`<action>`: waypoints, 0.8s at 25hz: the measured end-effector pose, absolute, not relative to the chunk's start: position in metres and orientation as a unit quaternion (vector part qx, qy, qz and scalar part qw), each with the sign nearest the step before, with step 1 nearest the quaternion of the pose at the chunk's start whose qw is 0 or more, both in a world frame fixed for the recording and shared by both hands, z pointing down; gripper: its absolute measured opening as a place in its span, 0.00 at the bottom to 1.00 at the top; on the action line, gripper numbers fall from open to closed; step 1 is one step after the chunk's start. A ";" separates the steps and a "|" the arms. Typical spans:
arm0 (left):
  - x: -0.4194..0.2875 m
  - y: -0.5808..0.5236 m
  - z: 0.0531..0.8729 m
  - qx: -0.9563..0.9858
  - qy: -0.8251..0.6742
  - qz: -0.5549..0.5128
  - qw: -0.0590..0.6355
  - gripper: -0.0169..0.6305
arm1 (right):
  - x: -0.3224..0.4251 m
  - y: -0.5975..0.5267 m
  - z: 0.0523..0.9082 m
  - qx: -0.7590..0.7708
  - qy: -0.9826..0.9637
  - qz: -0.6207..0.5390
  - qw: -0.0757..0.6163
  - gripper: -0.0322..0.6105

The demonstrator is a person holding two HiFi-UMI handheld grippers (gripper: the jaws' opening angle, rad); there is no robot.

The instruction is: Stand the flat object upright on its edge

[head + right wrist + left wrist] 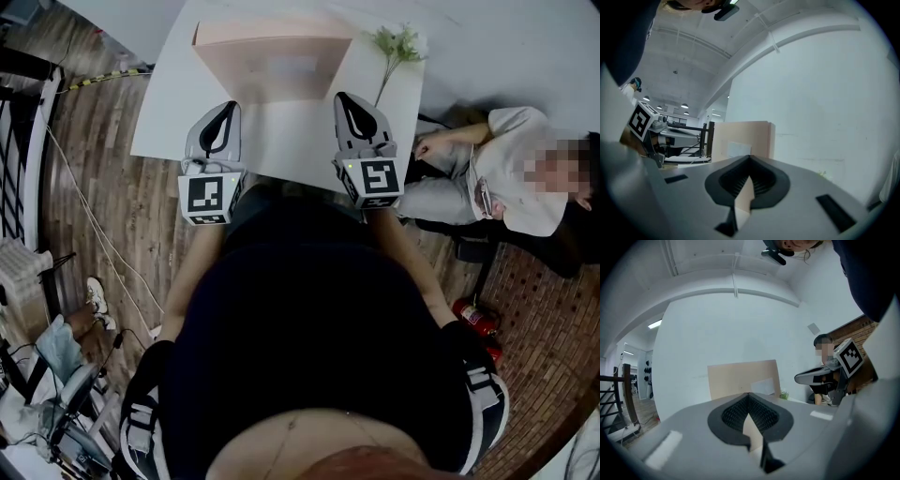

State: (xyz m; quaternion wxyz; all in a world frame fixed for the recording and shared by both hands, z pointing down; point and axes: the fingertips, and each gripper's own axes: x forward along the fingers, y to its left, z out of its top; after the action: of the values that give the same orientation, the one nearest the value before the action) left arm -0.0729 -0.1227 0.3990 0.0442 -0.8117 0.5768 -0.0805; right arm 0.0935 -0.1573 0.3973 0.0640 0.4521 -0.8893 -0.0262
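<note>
Your left gripper [749,395] has its fingers pressed together with nothing between them; your right gripper [750,158] is the same, fingers closed and empty; both point level, side by side and apart, over the near part of the white tabletop [173,105]; ahead of both, the flat box [272,64] stands upright on its edge toward the far side of the tabletop, its broad face and pale label turned toward you; a sprig of white flowers [398,42] sits just right of it; a seated person [497,169] is off the tabletop's right side.
</note>
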 end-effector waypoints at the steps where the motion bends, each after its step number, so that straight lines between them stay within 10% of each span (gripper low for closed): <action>1: -0.072 -0.122 0.398 -0.812 0.577 -0.079 0.046 0.04 | 0.093 -0.157 0.394 0.454 -0.888 -0.025 0.063 0.07; 20: -0.067 -0.124 0.390 -0.816 0.571 -0.077 0.054 0.04 | 0.092 -0.155 0.393 0.458 -0.887 -0.020 0.048 0.07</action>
State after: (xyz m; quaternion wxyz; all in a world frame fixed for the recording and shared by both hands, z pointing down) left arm -0.0669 -0.1243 0.3896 0.0543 -0.8159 0.5705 -0.0768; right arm 0.0922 -0.1552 0.3933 0.0481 0.4582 -0.8873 -0.0203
